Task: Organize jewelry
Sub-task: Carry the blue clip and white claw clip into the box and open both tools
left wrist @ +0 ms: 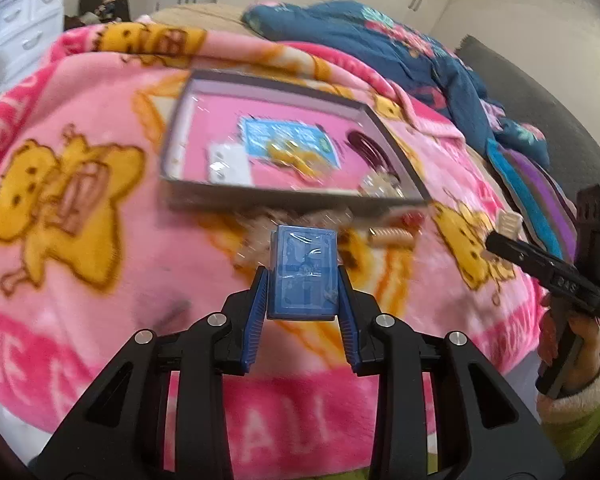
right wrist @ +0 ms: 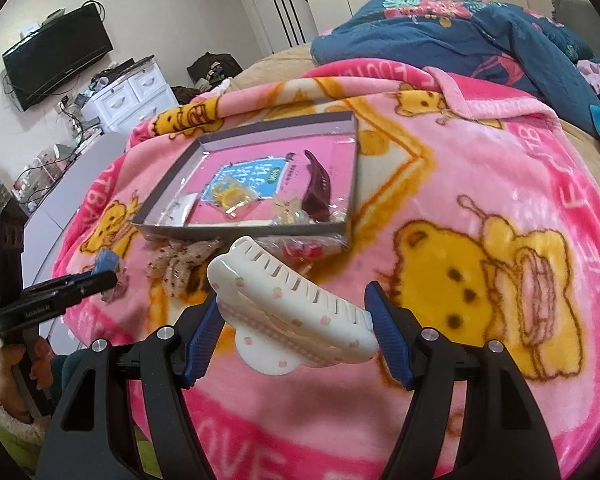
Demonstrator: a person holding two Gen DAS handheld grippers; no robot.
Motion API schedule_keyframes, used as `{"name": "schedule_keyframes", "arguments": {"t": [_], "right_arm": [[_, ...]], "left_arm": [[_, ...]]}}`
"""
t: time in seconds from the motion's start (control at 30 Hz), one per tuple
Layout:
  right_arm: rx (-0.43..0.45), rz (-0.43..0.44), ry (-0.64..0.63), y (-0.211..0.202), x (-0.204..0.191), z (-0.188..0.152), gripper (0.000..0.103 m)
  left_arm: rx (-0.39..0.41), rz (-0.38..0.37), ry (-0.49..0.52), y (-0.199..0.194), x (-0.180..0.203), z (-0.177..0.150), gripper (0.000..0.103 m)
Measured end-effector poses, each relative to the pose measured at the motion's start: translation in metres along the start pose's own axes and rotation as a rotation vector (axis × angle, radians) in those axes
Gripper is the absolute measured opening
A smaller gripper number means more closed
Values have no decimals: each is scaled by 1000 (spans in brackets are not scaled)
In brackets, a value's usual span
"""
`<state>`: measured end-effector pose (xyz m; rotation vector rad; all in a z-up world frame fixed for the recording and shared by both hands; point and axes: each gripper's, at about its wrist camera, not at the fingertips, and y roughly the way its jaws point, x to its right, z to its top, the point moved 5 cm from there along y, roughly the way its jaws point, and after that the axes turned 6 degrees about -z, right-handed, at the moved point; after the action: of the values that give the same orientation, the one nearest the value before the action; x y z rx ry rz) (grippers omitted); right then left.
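Observation:
My left gripper (left wrist: 303, 276) is shut on a small blue box (left wrist: 302, 274) wrapped in clear film, held above the pink blanket in front of the grey tray (left wrist: 172, 136). My right gripper (right wrist: 296, 312) is shut on a white hair claw clip (right wrist: 296, 316) with small pink dots. The tray (right wrist: 352, 184) holds a blue card with yellow rings (right wrist: 236, 192), a maroon clip (right wrist: 316, 188), a white card and small gold pieces. A beige bow clip (right wrist: 180, 260) and a red item (right wrist: 300, 252) lie in front of the tray.
The pink bear-print blanket (right wrist: 480, 200) covers the bed. A blue floral duvet (right wrist: 460, 36) lies at the back right. White drawers (right wrist: 132, 92) and a wall TV (right wrist: 56, 68) stand to the left of the bed. The right gripper shows at the right of the left wrist view (left wrist: 512, 236).

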<state>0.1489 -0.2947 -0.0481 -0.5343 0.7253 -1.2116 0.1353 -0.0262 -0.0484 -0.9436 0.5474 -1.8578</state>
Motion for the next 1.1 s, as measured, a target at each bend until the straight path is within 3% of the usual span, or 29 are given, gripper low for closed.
{"name": "schedule_keyframes", "arguments": {"t": [0.63, 1.1], "right_arm": [[43, 65, -68, 24, -49, 50, 68], [67, 19, -41, 49, -36, 91, 68]], "left_arm": [[115, 68, -38, -25, -40, 63, 25], [110, 80, -6, 1, -41, 97, 25]]}}
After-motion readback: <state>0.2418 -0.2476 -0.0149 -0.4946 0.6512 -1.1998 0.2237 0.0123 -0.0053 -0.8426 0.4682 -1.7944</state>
